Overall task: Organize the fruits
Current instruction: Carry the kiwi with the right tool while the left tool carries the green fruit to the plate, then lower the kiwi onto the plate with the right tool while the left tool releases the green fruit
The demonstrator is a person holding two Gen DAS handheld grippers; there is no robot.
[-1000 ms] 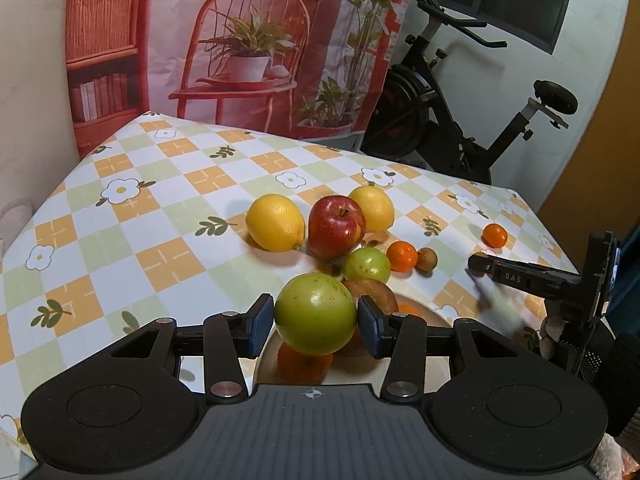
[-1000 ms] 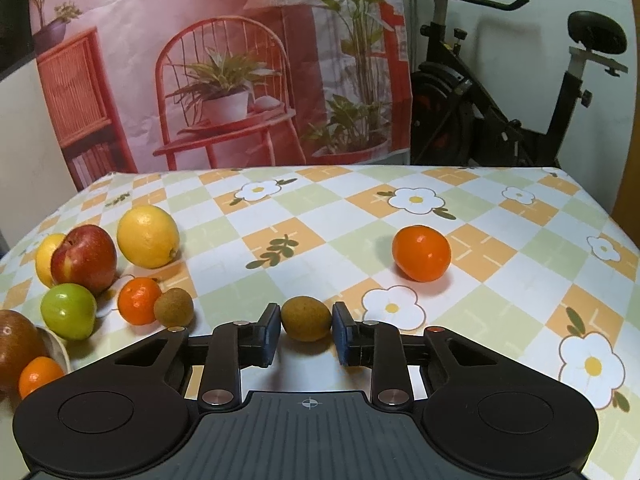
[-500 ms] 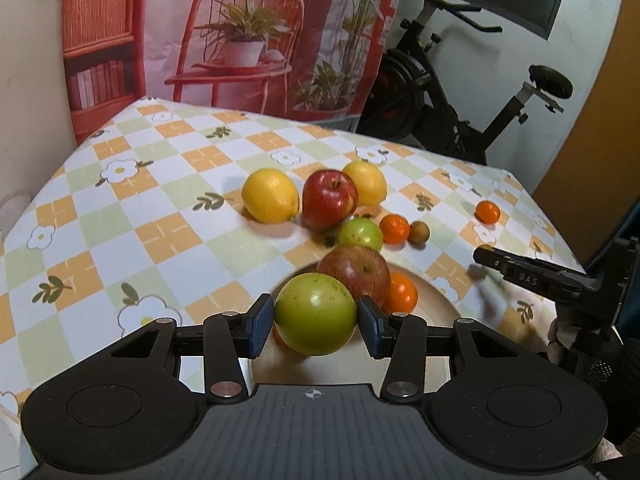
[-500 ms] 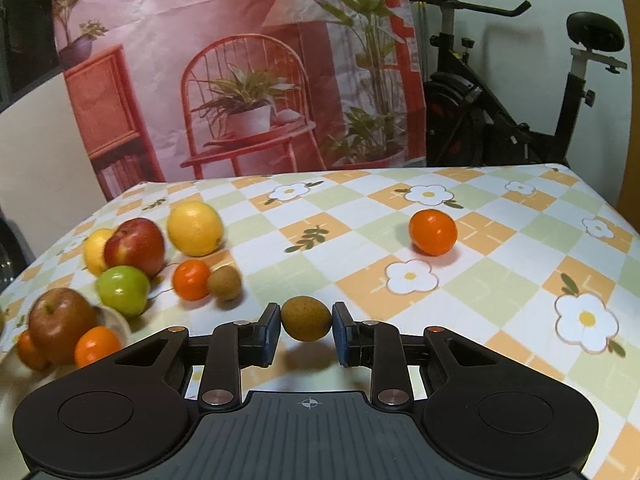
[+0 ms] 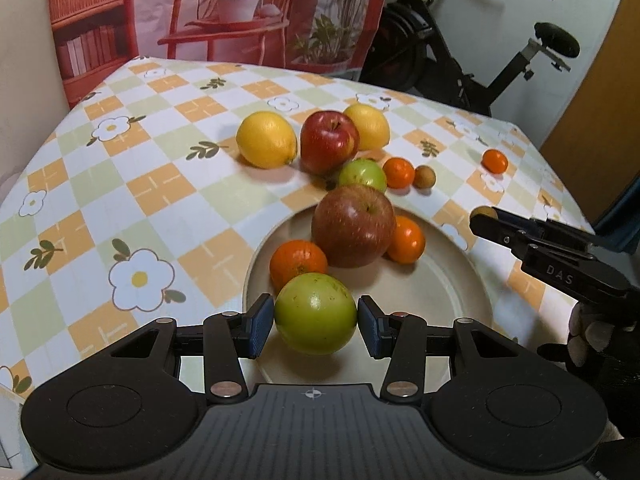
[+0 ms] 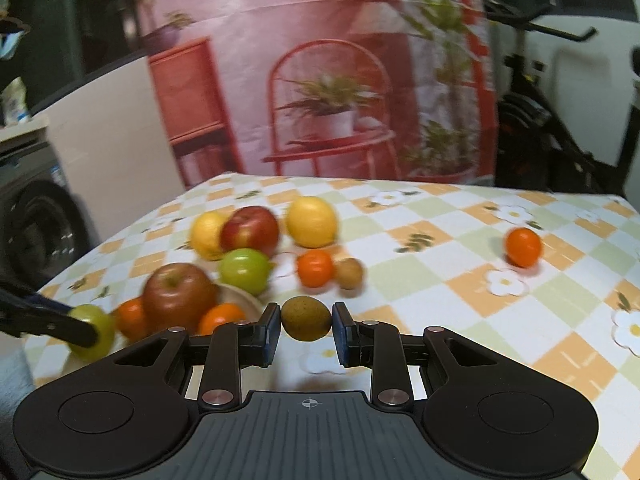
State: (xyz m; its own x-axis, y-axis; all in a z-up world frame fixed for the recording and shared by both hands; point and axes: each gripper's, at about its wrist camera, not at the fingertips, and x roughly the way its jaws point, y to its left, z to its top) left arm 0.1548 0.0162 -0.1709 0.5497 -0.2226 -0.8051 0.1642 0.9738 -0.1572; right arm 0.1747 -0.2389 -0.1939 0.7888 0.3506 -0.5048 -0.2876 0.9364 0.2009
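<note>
My left gripper (image 5: 316, 323) is shut on a green apple (image 5: 315, 313), held over the near part of a beige plate (image 5: 452, 292). On the plate lie a dull red apple (image 5: 353, 225) and two tangerines (image 5: 298, 263). My right gripper (image 6: 306, 329) is shut on a small brown kiwi-like fruit (image 6: 306, 317), lifted above the tablecloth. In the left wrist view that right gripper (image 5: 486, 216) reaches in from the right beside the plate. Beyond the plate sit two lemons (image 5: 267, 145), a red apple (image 5: 329, 141), a small green apple (image 5: 362, 174), a tangerine (image 5: 398, 172) and a small brown fruit (image 5: 424, 176).
A lone tangerine (image 5: 495, 161) sits far right on the checked flower tablecloth (image 5: 120, 184). An exercise bike (image 5: 460, 68) and a red printed backdrop (image 5: 240, 8) stand behind the table. A washing machine (image 6: 36, 220) shows at the left in the right wrist view.
My left gripper drew back and tipped down, so the green apple now hangs over the plate's near part. My right gripper lifted the brown fruit and swung left toward the plate.
</note>
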